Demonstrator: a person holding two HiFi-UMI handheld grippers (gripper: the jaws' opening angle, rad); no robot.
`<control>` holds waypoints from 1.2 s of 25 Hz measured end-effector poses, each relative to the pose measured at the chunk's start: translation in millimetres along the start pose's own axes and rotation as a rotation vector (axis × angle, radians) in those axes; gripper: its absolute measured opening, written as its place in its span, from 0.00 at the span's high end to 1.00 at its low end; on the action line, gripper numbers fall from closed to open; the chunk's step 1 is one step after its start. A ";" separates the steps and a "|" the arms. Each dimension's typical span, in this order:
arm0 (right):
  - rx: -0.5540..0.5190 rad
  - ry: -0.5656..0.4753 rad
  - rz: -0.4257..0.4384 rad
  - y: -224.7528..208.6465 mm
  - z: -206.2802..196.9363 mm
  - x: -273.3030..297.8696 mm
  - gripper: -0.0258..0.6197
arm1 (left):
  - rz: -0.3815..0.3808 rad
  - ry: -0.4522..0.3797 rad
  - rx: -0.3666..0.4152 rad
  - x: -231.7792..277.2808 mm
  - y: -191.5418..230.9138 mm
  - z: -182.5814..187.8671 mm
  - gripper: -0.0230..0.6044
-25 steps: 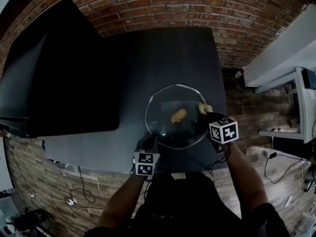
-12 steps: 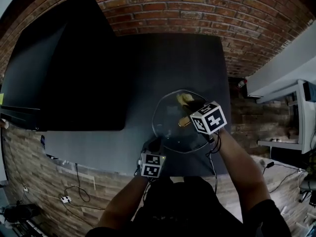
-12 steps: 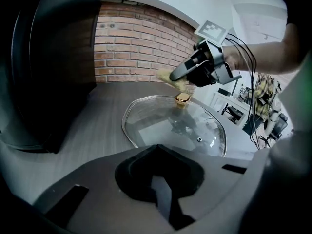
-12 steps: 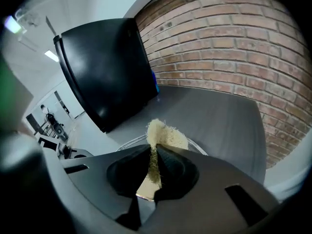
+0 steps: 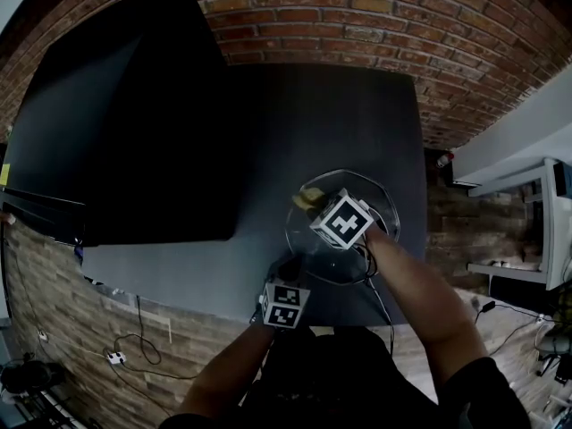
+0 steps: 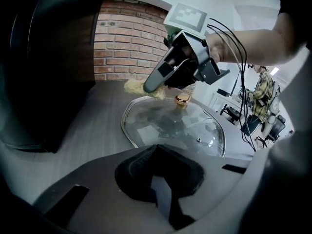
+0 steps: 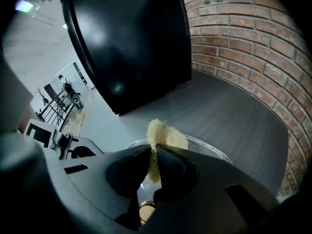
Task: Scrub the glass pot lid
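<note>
Right claw [image 7: 155,152] clamped on a yellow scrub pad [image 7: 165,135], pressed at the rim of the glass pot lid [image 6: 170,128], flat on the dark surface [image 5: 322,114]. Left claw [image 6: 156,150] closed at the near rim. Probably mid-scrub, with more glass left.

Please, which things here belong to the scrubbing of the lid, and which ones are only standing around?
In use: glass pot lid, yellow scrub pad in the right gripper, left gripper at the lid's rim.
Just there: big black box on the table, cables, white desk.
</note>
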State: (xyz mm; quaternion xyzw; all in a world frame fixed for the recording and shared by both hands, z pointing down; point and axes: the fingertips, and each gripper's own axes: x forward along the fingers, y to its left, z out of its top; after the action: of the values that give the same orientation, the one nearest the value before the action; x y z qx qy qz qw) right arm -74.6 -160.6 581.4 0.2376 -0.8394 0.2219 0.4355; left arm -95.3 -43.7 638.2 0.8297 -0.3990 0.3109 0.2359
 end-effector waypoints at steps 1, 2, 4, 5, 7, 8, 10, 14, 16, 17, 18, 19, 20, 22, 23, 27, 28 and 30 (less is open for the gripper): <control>-0.014 0.017 0.015 4.1 0.6 4.7 0.90 | 0.000 0.007 -0.002 -0.1 -0.1 -0.5 0.91; -0.029 0.030 0.029 7.7 1.8 9.3 0.90 | -0.001 0.011 -0.002 0.1 -0.2 -0.2 0.91; -0.056 0.056 0.050 12.4 3.5 19.0 0.90 | -0.005 0.021 0.001 0.9 -0.7 0.7 0.91; -0.063 0.074 0.057 14.4 3.1 23.9 0.90 | -0.007 0.024 0.003 1.1 -0.7 0.6 0.91; -0.076 0.119 0.065 18.3 2.2 33.7 0.90 | -0.011 0.028 0.009 0.5 -0.3 -0.3 0.91; -0.079 0.151 0.070 20.6 1.0 37.2 0.90 | -0.012 0.029 0.012 0.2 0.1 -0.7 0.91; -0.084 0.229 0.077 23.7 -4.3 42.1 0.90 | -0.015 0.032 0.013 0.5 0.4 -0.6 0.91; -0.107 0.333 0.085 24.0 -13.7 50.2 0.90 | -0.020 0.035 0.017 1.0 -1.9 0.2 0.91; -0.100 0.350 0.099 24.5 -13.0 51.7 0.90 | -0.021 0.033 0.017 0.8 -1.4 -0.3 0.91; -0.091 0.350 0.101 22.8 -12.1 51.9 0.90 | -0.021 0.032 0.016 0.8 -1.0 -0.5 0.91; -0.079 0.348 0.098 19.5 -11.4 51.3 0.90 | -0.021 0.032 0.014 0.7 -0.7 -0.6 0.91; -0.064 0.345 0.088 14.8 -11.6 49.7 0.90 | -0.021 0.032 0.013 0.5 -0.4 -0.6 0.91; -0.044 0.342 0.077 9.6 -12.7 47.7 0.90 | -0.021 0.032 0.011 0.2 -0.2 -0.7 0.91; 0.009 0.318 0.087 3.9 -14.6 46.0 0.90 | -0.020 0.031 0.007 0.0 0.3 -1.3 0.91; 0.035 0.301 0.097 1.4 -14.5 44.8 0.90 | -0.019 0.030 0.005 -0.1 0.5 -1.5 0.91; 0.123 0.253 0.099 -17.0 -15.3 35.4 0.90 | -0.014 0.027 0.006 0.4 1.5 -1.0 0.91; 0.142 0.245 0.096 -21.8 -16.5 33.0 0.90 | -0.013 0.026 0.006 0.3 1.6 -0.9 0.91; 0.179 0.230 0.088 -31.5 -19.6 28.0 0.90 | -0.010 0.027 0.005 0.4 1.3 -1.1 0.91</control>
State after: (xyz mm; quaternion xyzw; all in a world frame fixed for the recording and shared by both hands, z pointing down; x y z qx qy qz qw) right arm -57.9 -179.9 620.3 0.2114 -0.7704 0.3404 0.4959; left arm -96.5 -44.0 639.5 0.8281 -0.3907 0.3217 0.2410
